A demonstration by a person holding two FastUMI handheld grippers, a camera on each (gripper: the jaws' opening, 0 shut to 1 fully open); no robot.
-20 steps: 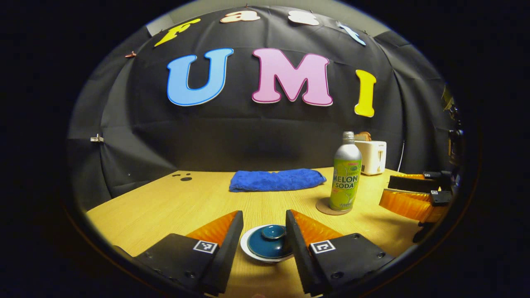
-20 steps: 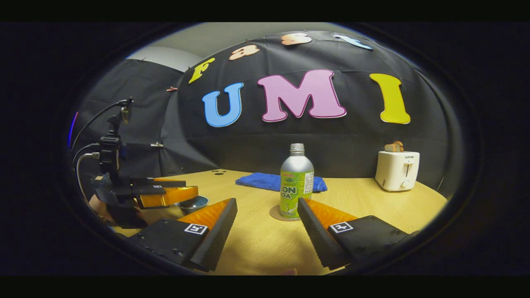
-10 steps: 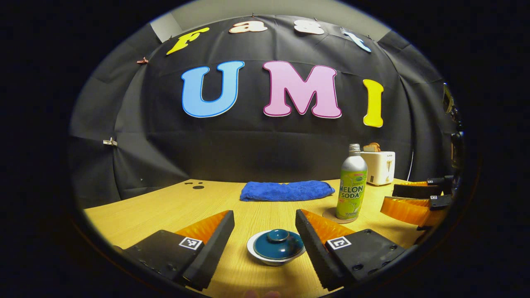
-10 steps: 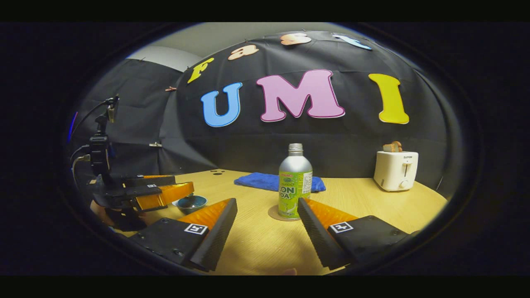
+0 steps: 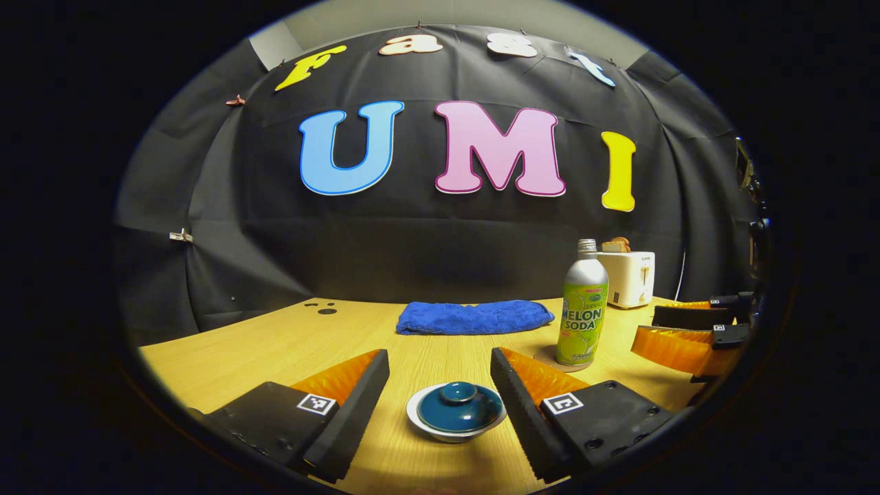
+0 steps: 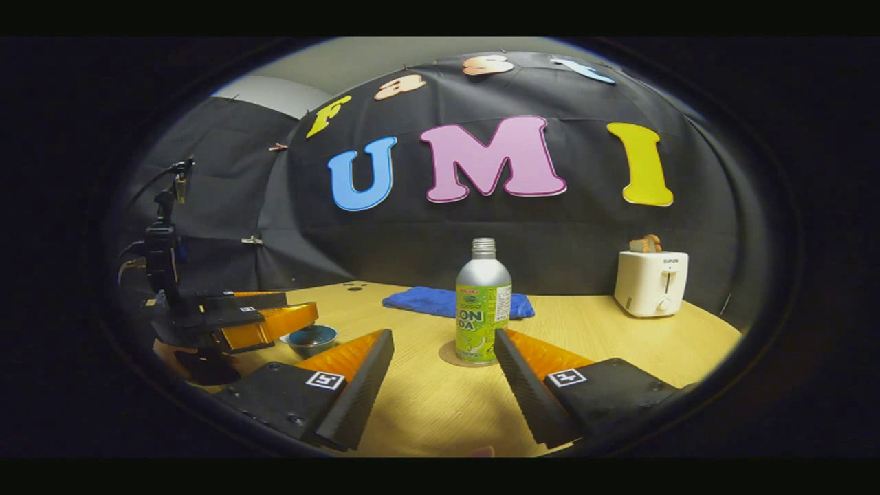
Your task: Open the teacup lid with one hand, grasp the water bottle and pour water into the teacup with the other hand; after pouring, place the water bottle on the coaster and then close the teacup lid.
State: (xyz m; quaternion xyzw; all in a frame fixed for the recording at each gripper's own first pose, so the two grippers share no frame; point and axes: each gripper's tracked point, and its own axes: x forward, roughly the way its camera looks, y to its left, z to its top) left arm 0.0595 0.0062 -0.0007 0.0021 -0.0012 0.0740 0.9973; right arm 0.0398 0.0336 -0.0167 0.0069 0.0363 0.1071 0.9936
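— What's nearest to you?

— My left gripper [image 5: 440,375], fingers spread wide and gripping nothing. The teacup [image 5: 455,414] sits on the table [image 5: 275,344] in the gap between them, touching neither, with its lid [image 5: 459,406] on. My right gripper [image 6: 443,357] is also released, its fingers apart above bare wood.

— And the bottle?

— The water bottle [image 6: 483,302] stands upright on the coaster [image 6: 448,355], just ahead of my right fingers and free of them. In the left gripper view the same water bottle [image 5: 582,303] is to the right of the teacup, well apart from it, and my right gripper [image 5: 687,330] shows beyond it at the edge.

— Anything farther back?

— A blue towel [image 5: 474,317] lies folded behind the bottle, and a white toaster [image 6: 650,282] stands at the far right with something in its slot. In the right gripper view my left gripper [image 6: 254,320] is off to the left, with the teacup [image 6: 311,338] just beside it.
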